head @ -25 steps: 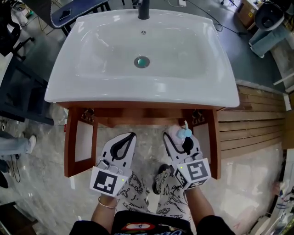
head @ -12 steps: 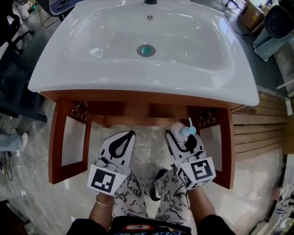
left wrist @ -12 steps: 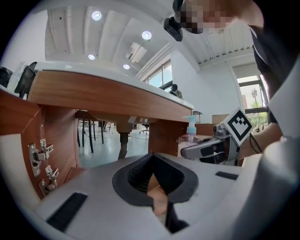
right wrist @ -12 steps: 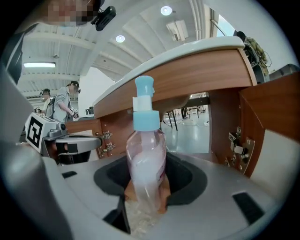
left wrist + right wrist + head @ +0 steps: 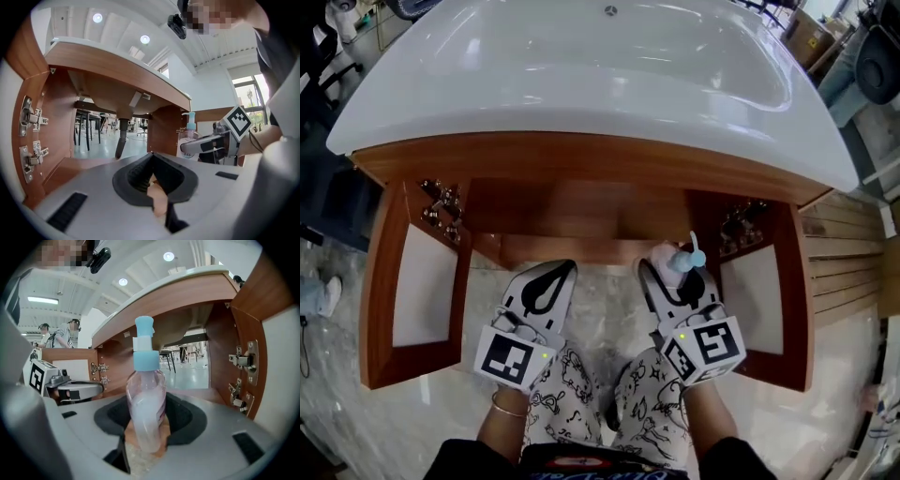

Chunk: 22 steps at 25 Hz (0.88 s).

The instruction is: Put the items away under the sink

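- The right gripper (image 5: pixel 672 274) is clenched on a clear pump bottle (image 5: pixel 146 408); both jaws press on the lower part of the bottle's body.
- The bottle stands upright between the jaws, and its blue pump (image 5: pixel 144 341) points up.
- In the head view the bottle is low in front of the open cabinet (image 5: pixel 581 155), toward the right side of the opening and near the right door (image 5: pixel 766 291). It is held in the air and rests on no surface.
- The left gripper (image 5: pixel 557 272) is closed, its jaw tips meet, and nothing is between them.
- The left gripper is just beside the right one, in front of the middle of the opening, and both point into the cabinet.
- The white sink (image 5: pixel 581 84) lies on top of the cabinet, above both grippers.
- Both doors are swung open: the left door (image 5: pixel 422 291) to the left, the right door to the right. Metal hinges (image 5: pixel 441 202) show inside the left wall.
- A dark drain pipe (image 5: pixel 121 140) hangs under the basin, and the room is visible behind it.
- The wooden bottom (image 5: pixel 70 166) of the cabinet shows beyond the left jaws.
- The person's knees, in patterned trousers (image 5: pixel 572 394), are below the grippers on the marble floor (image 5: pixel 600 323).
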Each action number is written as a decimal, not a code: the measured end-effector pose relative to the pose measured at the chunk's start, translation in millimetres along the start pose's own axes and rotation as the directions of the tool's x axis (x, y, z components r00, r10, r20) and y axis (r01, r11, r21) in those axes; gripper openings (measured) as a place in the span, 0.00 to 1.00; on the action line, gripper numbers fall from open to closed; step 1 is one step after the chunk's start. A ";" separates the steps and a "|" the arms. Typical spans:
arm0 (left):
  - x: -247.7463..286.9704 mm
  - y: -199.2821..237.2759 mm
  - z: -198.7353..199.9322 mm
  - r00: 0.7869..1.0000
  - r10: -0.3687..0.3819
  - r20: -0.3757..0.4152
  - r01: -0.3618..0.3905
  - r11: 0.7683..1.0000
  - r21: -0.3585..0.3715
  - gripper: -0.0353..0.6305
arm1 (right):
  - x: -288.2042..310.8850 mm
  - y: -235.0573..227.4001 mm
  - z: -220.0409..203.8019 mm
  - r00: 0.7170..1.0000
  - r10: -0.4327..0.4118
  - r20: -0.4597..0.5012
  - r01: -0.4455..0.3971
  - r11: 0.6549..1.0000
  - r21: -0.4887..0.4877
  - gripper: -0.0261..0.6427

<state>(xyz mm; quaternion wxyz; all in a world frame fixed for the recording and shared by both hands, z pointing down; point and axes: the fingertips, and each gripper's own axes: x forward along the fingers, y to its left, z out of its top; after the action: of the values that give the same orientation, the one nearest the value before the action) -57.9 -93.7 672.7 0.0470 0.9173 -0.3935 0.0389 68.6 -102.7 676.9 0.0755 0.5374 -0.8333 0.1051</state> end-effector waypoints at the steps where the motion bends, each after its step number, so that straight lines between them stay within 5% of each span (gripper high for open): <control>1: 1.2 0.8 -2.1 1.000 -0.002 0.012 0.002 1.000 0.010 0.06 | 1.0 -0.3 -0.8 1.000 -0.001 0.013 0.000 1.000 0.003 0.35; 22: 0.2 -11.6 -28.2 0.995 -0.063 0.074 0.058 0.996 0.065 0.06 | -2.4 20.8 -6.6 0.994 0.085 0.072 -0.082 0.996 -0.039 0.35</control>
<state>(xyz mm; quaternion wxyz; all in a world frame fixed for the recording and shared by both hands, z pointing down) -50.3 -82.6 700.1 0.0043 0.9306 -0.3657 0.0151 50.7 -90.6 680.8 0.0497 0.5043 -0.8590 0.0733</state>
